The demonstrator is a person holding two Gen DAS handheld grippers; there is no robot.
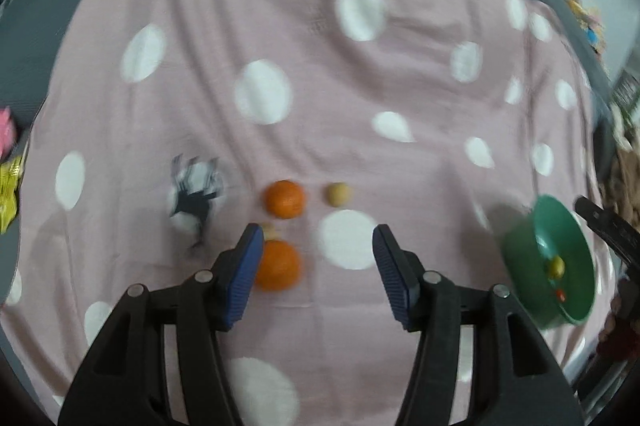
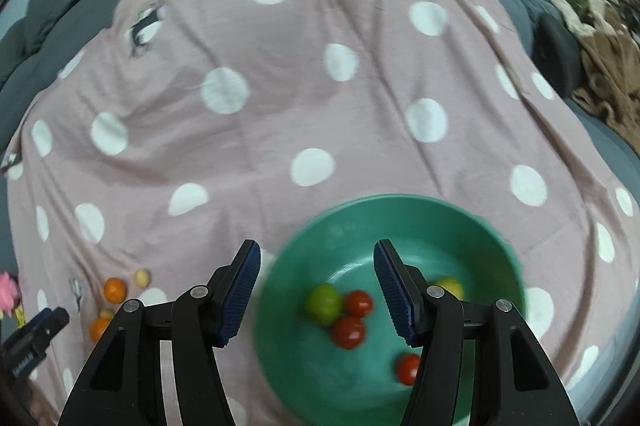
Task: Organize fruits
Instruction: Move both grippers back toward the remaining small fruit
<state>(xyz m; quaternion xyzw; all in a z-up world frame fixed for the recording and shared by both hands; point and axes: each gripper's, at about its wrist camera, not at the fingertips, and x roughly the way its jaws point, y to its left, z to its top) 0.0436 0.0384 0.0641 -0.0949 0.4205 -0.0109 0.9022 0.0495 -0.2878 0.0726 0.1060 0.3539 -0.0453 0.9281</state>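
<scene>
At the far left edge of the left wrist view, pink and yellow items [image 1: 7, 162] lie on the grey sofa [image 1: 28, 74], just off the pink blanket with white dots [image 1: 320, 66]. The blanket covers most of the seat; its far edge runs against the grey cushions, and a wide stretch of it beyond the fruit lies bare apart from folds.

Moving right, a black-and-white printed patch [image 1: 196, 194] sits on the cloth, then the far orange [image 1: 285, 198], and beside it a small tan round fruit [image 1: 339, 194]. The near orange [image 1: 277, 265] lies just below, touching the inner side of the left finger in the view, with another small tan fruit [image 1: 270, 231] half hidden between the two oranges. The left gripper [image 1: 318, 266] stands with its jaws apart and nothing clamped; only blanket shows between the blue pads [image 1: 390, 278].

Further right, near the blanket's right side, the green bowl [image 1: 520, 250] appears, with the other gripper's black body just past it.

In the right wrist view, the oranges and tan fruits cluster at lower left, near the blanket's left border, well apart from the bowl. The right gripper [image 2: 318, 290] hangs over the bowl's left half, jaws spread, gripping nothing. In the bowl lie a green fruit [image 2: 324, 304], three red tomatoes [image 2: 349, 332] and a yellow fruit [image 2: 450, 286]. At right, a brown throw [image 2: 608, 66] covers the sofa beyond the blanket's edge.
</scene>
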